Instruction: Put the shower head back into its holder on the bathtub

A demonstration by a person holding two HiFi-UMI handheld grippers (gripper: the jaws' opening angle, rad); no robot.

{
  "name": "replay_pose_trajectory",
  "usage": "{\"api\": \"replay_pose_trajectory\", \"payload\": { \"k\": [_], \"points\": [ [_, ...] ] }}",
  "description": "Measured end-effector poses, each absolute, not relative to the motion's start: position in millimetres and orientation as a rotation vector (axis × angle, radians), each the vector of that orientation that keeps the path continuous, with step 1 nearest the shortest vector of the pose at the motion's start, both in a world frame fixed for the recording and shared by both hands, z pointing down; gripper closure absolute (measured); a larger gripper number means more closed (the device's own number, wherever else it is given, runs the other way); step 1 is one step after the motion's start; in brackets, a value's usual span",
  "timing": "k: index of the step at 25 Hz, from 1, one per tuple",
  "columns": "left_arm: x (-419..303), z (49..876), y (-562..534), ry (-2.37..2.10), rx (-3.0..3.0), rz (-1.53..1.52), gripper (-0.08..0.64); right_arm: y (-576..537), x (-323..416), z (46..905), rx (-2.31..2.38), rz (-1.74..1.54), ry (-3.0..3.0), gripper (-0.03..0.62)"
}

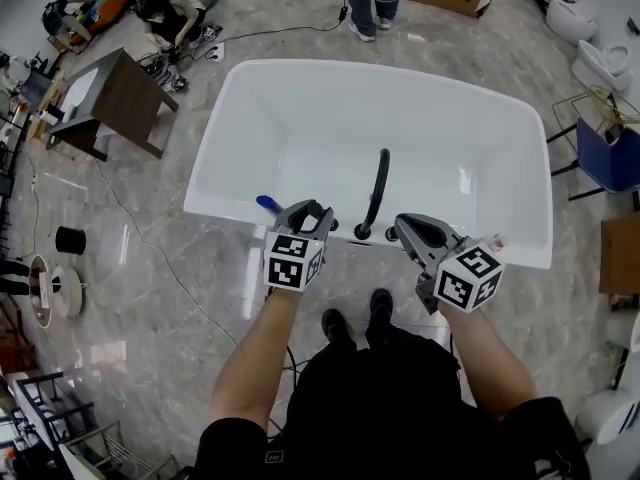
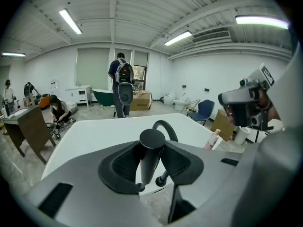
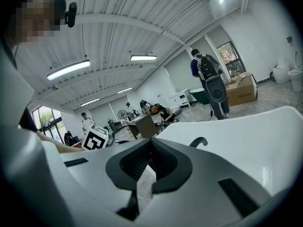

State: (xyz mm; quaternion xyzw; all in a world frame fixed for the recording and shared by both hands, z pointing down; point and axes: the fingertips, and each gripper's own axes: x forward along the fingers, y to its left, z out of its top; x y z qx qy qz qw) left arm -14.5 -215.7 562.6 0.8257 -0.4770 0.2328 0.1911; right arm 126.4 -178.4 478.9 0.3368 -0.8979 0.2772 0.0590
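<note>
Head view: left gripper (image 1: 308, 211) and right gripper (image 1: 408, 228) hover at the near rim of the white bathtub (image 1: 300, 108) by the black faucet (image 1: 379, 183) – grey marble floor, cluttered workshop. Left gripper view: jaws clamped on the black shower head (image 2: 152, 140), held over the rim surface – not yet seated, I'd judge. Right gripper view: jaws closed, empty.

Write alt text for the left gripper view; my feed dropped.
The left gripper's jaws are shut on a black shower head, roughly upright, at the white bathtub's near rim. Behind it curves the black faucet spout; the right gripper is at right, with people standing in the room beyond.
</note>
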Motion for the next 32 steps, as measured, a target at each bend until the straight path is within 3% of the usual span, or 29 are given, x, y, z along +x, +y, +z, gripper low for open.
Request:
{"api": "replay_pose_trajectory", "payload": {
  "k": [32],
  "points": [
    [-13.3, 711.9, -217.5, -1.226, 2.067, 0.916, 0.41, -194.8, 140.7, 532.4, 0.966, 0.954, -2.671, 0.578]
  ]
}}
